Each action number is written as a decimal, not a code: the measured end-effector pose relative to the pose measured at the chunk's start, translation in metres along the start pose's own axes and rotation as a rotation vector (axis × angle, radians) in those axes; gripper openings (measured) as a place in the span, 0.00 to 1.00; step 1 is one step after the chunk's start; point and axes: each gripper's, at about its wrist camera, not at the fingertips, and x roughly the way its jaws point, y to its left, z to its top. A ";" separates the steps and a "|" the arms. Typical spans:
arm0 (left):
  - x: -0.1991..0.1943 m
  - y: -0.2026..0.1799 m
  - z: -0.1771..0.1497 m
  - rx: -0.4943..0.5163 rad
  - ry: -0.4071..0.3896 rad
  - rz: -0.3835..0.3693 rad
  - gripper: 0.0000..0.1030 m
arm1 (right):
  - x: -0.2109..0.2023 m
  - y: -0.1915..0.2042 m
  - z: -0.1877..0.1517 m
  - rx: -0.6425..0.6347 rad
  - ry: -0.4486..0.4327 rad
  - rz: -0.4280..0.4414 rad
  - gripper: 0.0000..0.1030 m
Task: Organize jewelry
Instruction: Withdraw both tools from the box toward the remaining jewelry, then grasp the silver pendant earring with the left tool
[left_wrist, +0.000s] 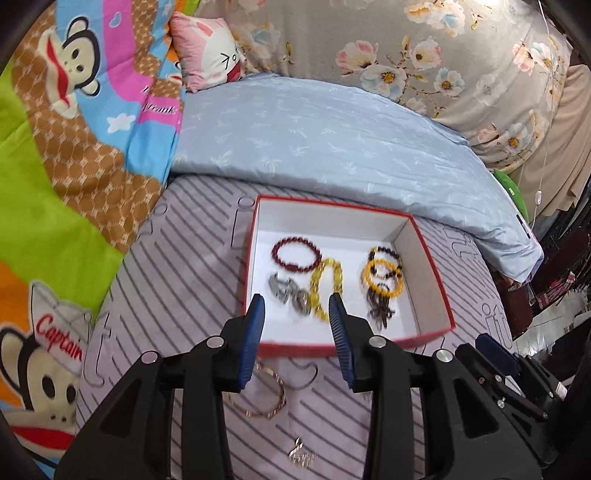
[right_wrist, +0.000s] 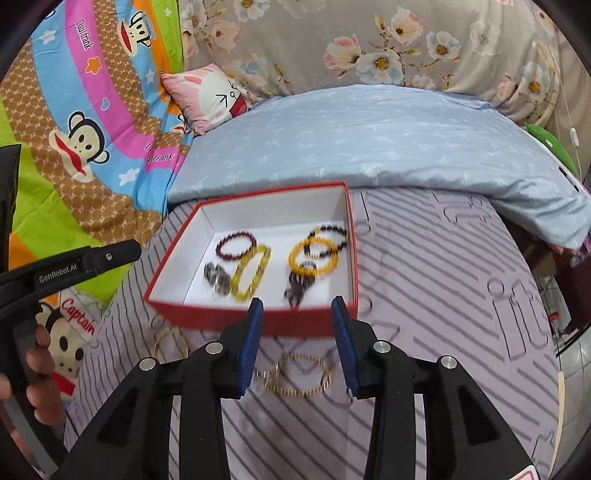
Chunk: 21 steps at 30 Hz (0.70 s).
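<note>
Left gripper (left_wrist: 297, 301) spread wide with nothing between its blue pads, hanging over the near wall of the red box (left_wrist: 432, 254). Right gripper (right_wrist: 297, 304) likewise spread and empty, poised just short of that same near wall. Inside the box, on the white floor: a dark red bead bracelet (left_wrist: 295, 254) toward the far left, a yellow bead bracelet (left_wrist: 327, 288) near the middle and touching the red one, a silver metal piece (left_wrist: 288, 295) just left of the yellow loop by the near wall, an orange bead bracelet (left_wrist: 382, 277) overlapping a dark bead bracelet (left_wrist: 384, 254) toward the right side, and a dark tassel (left_wrist: 382, 310) trailing from that pair toward the near wall. Outside the box, on the striped mat (left_wrist: 177, 280) just in front of the near wall: a thin gold bangle (left_wrist: 266, 395) toward the left corner, a gold beaded chain bracelet (right_wrist: 295, 374) lying flat between the right gripper's fingers, a grey wire hoop (left_wrist: 306, 373) near the bangle, and a small gold pendant (left_wrist: 301, 458) farther from the box. Beyond the far wall of the box, a light blue pillow (left_wrist: 332, 140); to the left of the box, a cartoon monkey blanket (left_wrist: 55, 184).
</note>
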 end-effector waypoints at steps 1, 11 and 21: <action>-0.002 0.002 -0.006 -0.002 0.003 0.001 0.34 | -0.003 0.001 -0.009 -0.007 0.008 -0.006 0.37; -0.011 0.013 -0.076 -0.013 0.050 0.015 0.43 | -0.010 0.005 -0.069 -0.010 0.086 -0.007 0.37; 0.005 0.005 -0.132 0.001 0.116 -0.005 0.43 | -0.010 0.005 -0.108 -0.003 0.137 -0.020 0.37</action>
